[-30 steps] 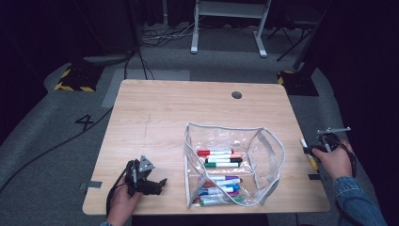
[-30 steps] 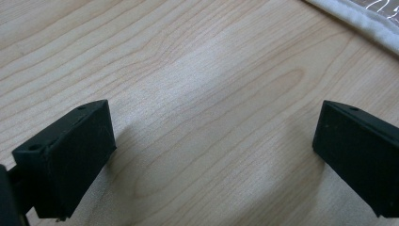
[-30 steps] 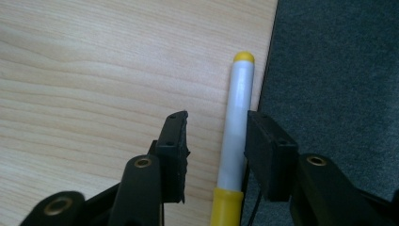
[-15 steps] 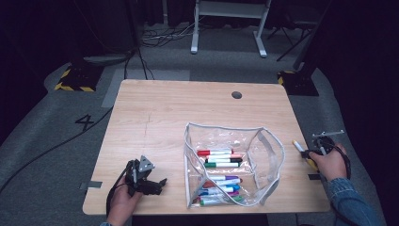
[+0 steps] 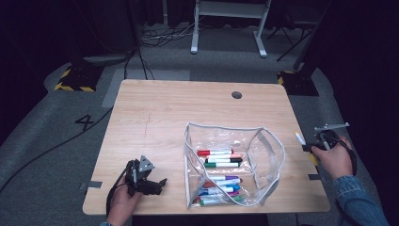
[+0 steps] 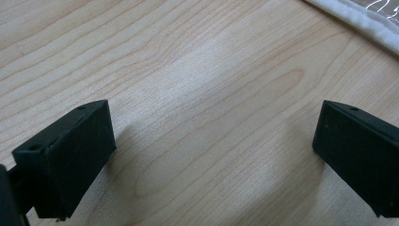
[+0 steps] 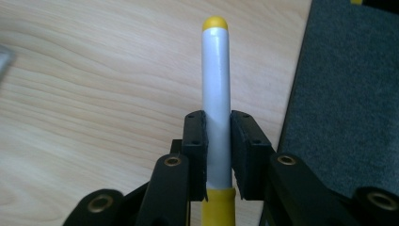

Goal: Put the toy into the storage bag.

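1. Your right gripper [image 7: 217,141] has just been closing its jaws and is clamping the yellow-capped marker [image 7: 215,94] near the table's [image 5: 164,113] right edge.
2. Your left gripper [image 5: 157,183] is resting wide apart, holding nothing, left of the clear pouch [image 5: 270,155] containing markers [image 5: 221,159].

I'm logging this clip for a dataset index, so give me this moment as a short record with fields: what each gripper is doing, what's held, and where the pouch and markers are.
right gripper: jaws have just been closing; now shut on the yellow marker, at the table's right edge
yellow marker: white barrel, yellow end, sticks out forward between the pads
left gripper: open, nothing between the jaws, low over bare wood near the front left
clear pouch: stands open, middle right of the table
markers in pouch: several, mixed colours, lying flat
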Action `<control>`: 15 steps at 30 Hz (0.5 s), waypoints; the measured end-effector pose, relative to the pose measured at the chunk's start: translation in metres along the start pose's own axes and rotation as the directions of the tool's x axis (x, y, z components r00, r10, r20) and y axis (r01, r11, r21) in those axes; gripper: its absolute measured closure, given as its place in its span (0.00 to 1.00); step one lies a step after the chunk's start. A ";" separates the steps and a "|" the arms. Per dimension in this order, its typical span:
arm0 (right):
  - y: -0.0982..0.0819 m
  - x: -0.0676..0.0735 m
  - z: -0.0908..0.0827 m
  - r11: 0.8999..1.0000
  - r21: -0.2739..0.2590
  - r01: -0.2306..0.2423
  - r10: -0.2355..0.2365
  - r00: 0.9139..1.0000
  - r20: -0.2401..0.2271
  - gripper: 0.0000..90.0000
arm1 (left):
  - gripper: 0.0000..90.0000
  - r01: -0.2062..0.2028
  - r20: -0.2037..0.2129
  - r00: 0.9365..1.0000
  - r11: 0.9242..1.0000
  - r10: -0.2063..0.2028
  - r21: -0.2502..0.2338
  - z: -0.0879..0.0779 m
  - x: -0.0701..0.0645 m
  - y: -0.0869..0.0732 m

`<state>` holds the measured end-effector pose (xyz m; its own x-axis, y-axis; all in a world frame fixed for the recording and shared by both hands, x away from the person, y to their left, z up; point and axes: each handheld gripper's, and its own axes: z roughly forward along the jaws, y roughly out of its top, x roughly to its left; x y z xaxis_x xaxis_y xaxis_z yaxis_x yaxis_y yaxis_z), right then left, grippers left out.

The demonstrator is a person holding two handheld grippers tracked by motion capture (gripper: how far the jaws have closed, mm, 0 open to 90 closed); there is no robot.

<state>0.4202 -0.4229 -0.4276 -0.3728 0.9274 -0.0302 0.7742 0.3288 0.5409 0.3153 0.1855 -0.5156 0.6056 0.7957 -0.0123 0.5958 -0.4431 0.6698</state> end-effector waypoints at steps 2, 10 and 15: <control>0.008 0.006 -0.013 1.000 -0.020 0.021 -0.021 1.000 -0.012 0.86 | 0.00 0.000 0.000 1.000 1.000 0.000 0.000 0.000 0.000 0.000; 0.040 0.043 -0.066 0.990 -0.085 0.114 -0.122 0.988 -0.091 0.86 | 0.00 0.000 0.000 1.000 1.000 0.000 0.000 0.000 0.000 0.000; 0.057 0.071 -0.095 0.974 -0.123 0.192 -0.207 0.970 -0.130 0.86 | 0.00 0.001 0.001 1.000 1.000 -0.001 0.000 0.000 0.000 0.000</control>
<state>0.3890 -0.3549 -0.3196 -0.5885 0.8079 -0.0323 0.6194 0.4761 0.6242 0.3153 0.1854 -0.5157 0.6058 0.7955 -0.0139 0.5965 -0.4426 0.6696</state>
